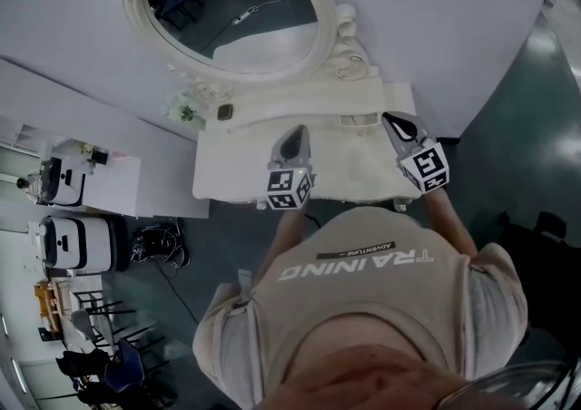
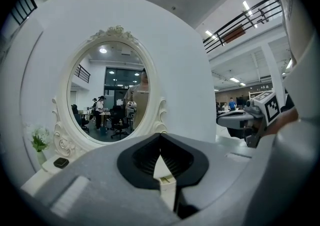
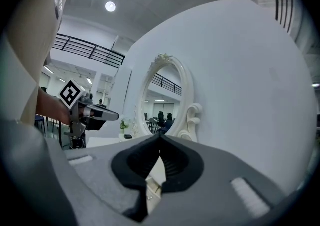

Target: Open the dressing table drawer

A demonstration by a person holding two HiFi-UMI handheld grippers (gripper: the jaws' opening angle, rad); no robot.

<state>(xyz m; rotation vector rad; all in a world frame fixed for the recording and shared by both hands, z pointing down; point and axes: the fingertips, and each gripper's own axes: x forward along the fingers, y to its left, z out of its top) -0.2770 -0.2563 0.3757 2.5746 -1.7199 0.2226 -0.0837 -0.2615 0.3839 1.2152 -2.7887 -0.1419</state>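
Note:
The white dressing table [image 1: 238, 172] stands against a curved white wall, with an oval mirror [image 1: 241, 0] on top. From above I see only its top; the drawer front is hidden under the front edge. My left gripper [image 1: 292, 132] hovers over the middle of the tabletop, jaws shut and empty. My right gripper [image 1: 398, 120] hangs over the right end, also shut on nothing. In the left gripper view, the left gripper [image 2: 160, 135] faces the mirror [image 2: 112, 90]. The right gripper [image 3: 160, 138] has its tips meeting, pointed along the table past the mirror [image 3: 165, 105].
A small potted plant [image 1: 184, 112] and a small dark object [image 1: 224, 112] sit at the tabletop's back left. White machines [image 1: 77, 240] and cables [image 1: 159, 240] lie on the floor to the left, with chairs [image 1: 109, 367] further back. The person's torso is close to the table's front edge.

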